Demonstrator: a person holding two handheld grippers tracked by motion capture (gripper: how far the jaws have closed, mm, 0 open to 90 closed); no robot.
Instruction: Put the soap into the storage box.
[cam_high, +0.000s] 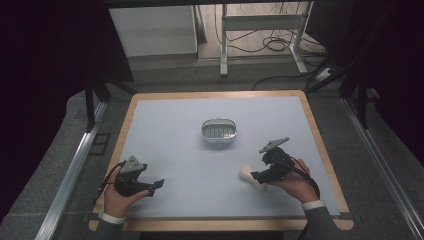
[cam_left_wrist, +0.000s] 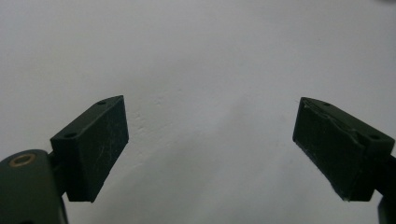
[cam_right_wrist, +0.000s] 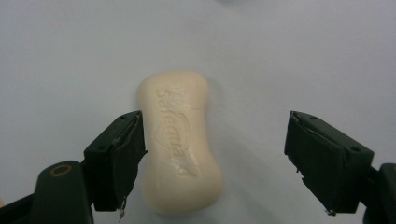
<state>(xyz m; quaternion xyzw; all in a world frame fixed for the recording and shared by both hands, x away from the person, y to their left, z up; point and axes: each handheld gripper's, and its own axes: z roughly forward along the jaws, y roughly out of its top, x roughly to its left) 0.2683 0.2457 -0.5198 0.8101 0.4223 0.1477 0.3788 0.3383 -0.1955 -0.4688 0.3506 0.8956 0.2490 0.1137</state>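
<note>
A cream bar of soap with embossed lettering lies flat on the pale blue mat, right of centre near the front. My right gripper is low over it, jaws open. In the right gripper view the soap lies lengthwise between the jaws, close against the left one, with a wide gap to the right one; my right gripper does not press on it. A white oval soap dish with a slotted insert sits mid-table. My left gripper rests at the front left, and in its own view it is open over bare mat.
The mat covers a wooden-edged table. A person's hands and dark sleeves come in from the bottom edge. Beyond the table are white furniture legs and cables on the floor.
</note>
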